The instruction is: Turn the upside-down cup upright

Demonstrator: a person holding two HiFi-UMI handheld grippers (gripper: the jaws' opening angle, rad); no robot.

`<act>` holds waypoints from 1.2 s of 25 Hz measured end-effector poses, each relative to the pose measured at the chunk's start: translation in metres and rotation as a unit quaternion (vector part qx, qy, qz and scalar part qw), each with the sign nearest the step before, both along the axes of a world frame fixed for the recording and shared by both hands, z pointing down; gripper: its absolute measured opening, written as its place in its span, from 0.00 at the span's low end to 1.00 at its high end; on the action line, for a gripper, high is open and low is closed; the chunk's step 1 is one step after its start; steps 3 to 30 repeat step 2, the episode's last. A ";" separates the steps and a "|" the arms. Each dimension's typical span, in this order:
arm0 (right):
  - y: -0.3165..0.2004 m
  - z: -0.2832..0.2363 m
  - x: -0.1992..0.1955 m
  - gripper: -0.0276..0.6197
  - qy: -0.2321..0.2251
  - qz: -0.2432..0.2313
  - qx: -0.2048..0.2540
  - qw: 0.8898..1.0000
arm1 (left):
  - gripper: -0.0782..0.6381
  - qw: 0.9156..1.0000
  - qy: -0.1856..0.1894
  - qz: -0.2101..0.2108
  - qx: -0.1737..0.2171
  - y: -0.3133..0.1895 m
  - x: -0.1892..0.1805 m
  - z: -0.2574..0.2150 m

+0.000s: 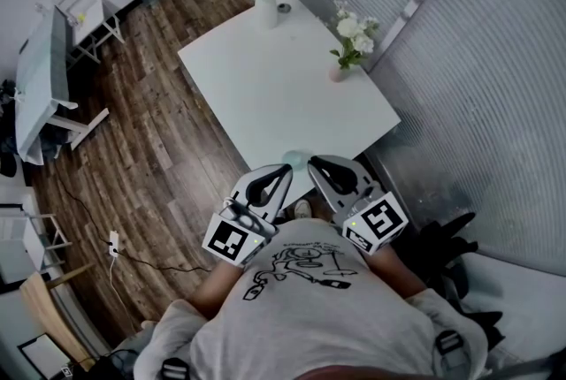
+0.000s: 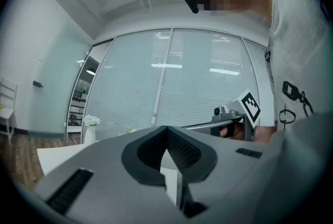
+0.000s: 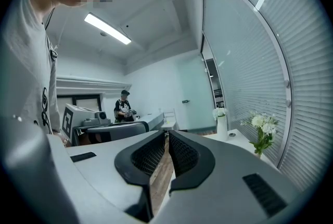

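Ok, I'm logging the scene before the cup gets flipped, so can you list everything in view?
Table: one, white, middle of the room.
Cup: one, pale blue-green, near table edge, just beyond the claw tips; which way up cannot be told.
Tall vase: one, white with white flowers, far table corner.
Small vase: one, pale, white flowers, right table edge.
Small round object: one, grey, beside the tall vase.
Side table: one, pale, left of the room.
Power strip: one, white, on the wooden floor.
Other person: one, dark top, far background.
Left claw: one, grey, shut, empty.
Right claw: one, grey, shut, empty.
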State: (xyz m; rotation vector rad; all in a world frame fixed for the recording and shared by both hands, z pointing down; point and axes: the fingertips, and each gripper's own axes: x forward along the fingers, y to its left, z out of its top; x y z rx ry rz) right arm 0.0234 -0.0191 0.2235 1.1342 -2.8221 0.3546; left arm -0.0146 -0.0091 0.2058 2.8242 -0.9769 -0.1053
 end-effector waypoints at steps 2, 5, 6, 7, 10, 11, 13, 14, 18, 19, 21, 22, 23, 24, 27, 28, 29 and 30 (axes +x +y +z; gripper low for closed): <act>-0.001 0.000 0.001 0.12 -0.002 0.000 0.001 1.000 | 0.11 1.000 0.003 -0.001 0.002 -0.001 0.000 0.000; -0.001 0.000 0.001 0.12 -0.002 0.000 0.001 1.000 | 0.11 1.000 0.003 -0.001 0.002 -0.001 0.000 0.000; -0.001 0.000 0.001 0.12 -0.002 0.000 0.001 1.000 | 0.11 1.000 0.003 -0.001 0.002 -0.001 0.000 0.000; -0.001 0.000 0.001 0.12 -0.002 0.000 0.001 1.000 | 0.11 1.000 0.003 -0.001 0.002 -0.001 0.000 0.000; -0.001 0.000 0.001 0.12 -0.002 0.000 0.001 1.000 | 0.11 1.000 0.003 -0.001 0.002 -0.001 0.000 0.000; -0.001 0.000 0.001 0.12 -0.002 0.000 0.001 1.000 | 0.11 1.000 0.003 -0.001 0.002 -0.001 0.000 0.000; -0.001 0.000 0.001 0.12 -0.002 0.000 0.001 1.000 | 0.11 1.000 0.003 -0.001 0.002 -0.001 0.000 0.000; -0.001 0.000 0.001 0.12 -0.002 0.000 0.001 1.000 | 0.11 1.000 0.003 -0.001 0.002 -0.001 0.000 0.000; -0.001 0.000 0.001 0.12 -0.002 0.000 0.001 1.000 | 0.11 1.000 0.003 -0.001 0.002 -0.001 0.000 0.000; -0.001 0.000 0.001 0.12 -0.002 0.000 0.001 1.000 | 0.11 1.000 0.003 -0.001 0.002 -0.001 0.000 0.000; -0.001 0.000 0.001 0.12 -0.002 0.000 0.001 1.000 | 0.11 1.000 0.003 -0.001 0.002 -0.001 0.000 0.000; -0.001 0.000 0.001 0.12 -0.002 0.000 0.001 1.000 | 0.11 1.000 0.003 -0.001 0.002 -0.001 0.000 0.000; -0.001 0.000 0.001 0.12 -0.002 0.000 0.001 1.000 | 0.11 1.000 0.003 -0.001 0.002 -0.001 0.000 0.000; -0.001 0.000 0.001 0.12 -0.002 0.000 0.001 1.000 | 0.11 1.000 0.003 -0.001 0.002 -0.001 0.000 0.000; -0.001 0.000 0.001 0.12 -0.002 0.000 0.001 1.000 | 0.11 1.000 0.003 -0.001 0.002 -0.001 0.000 0.000; -0.001 0.000 0.001 0.12 -0.002 0.000 0.001 1.000 | 0.11 1.000 0.003 -0.001 0.002 -0.001 0.000 0.000; -0.001 0.000 0.001 0.12 -0.002 0.000 0.001 1.000 | 0.11 1.000 0.003 -0.001 0.002 -0.001 0.000 0.000; -0.001 0.000 0.001 0.12 -0.002 0.000 0.001 1.000 | 0.11 1.000 0.003 -0.001 0.002 -0.001 0.000 0.000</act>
